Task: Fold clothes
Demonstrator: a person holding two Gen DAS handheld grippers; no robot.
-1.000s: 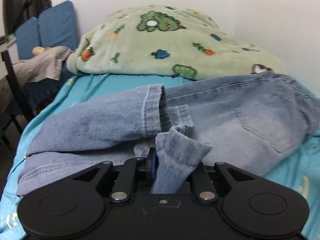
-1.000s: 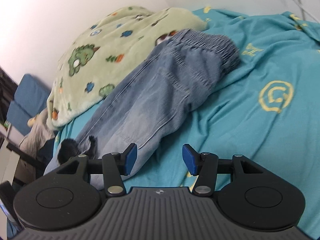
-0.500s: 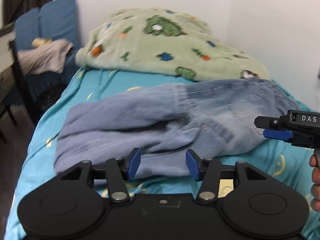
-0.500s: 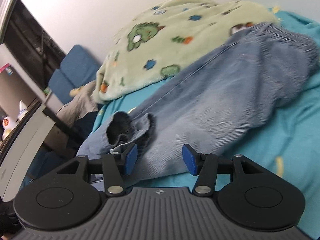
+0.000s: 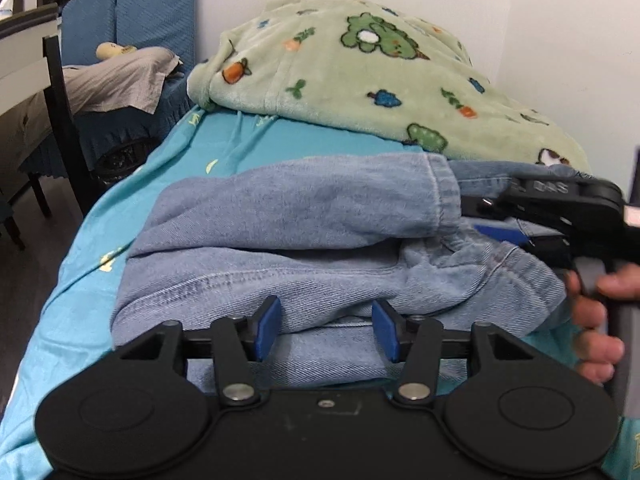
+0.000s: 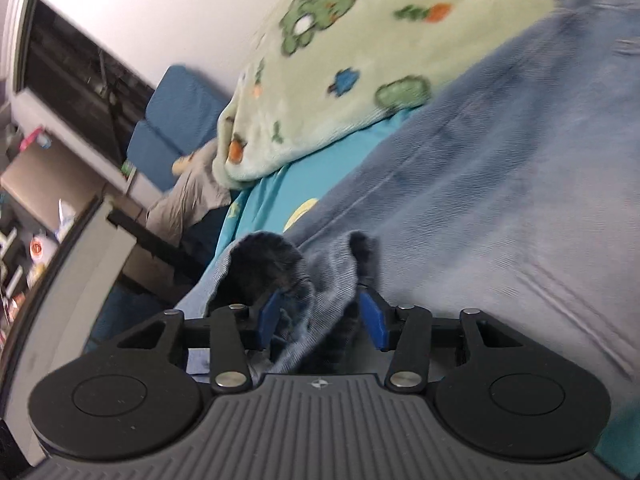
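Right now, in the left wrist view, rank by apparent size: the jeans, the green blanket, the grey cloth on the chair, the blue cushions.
1. jeans, nearest the camera, so unsure against the blanket
2. green blanket
3. blue cushions and grey cloth look alike

Faded denim jeans [image 5: 304, 216], fleecy blanket [image 5: 360, 68]
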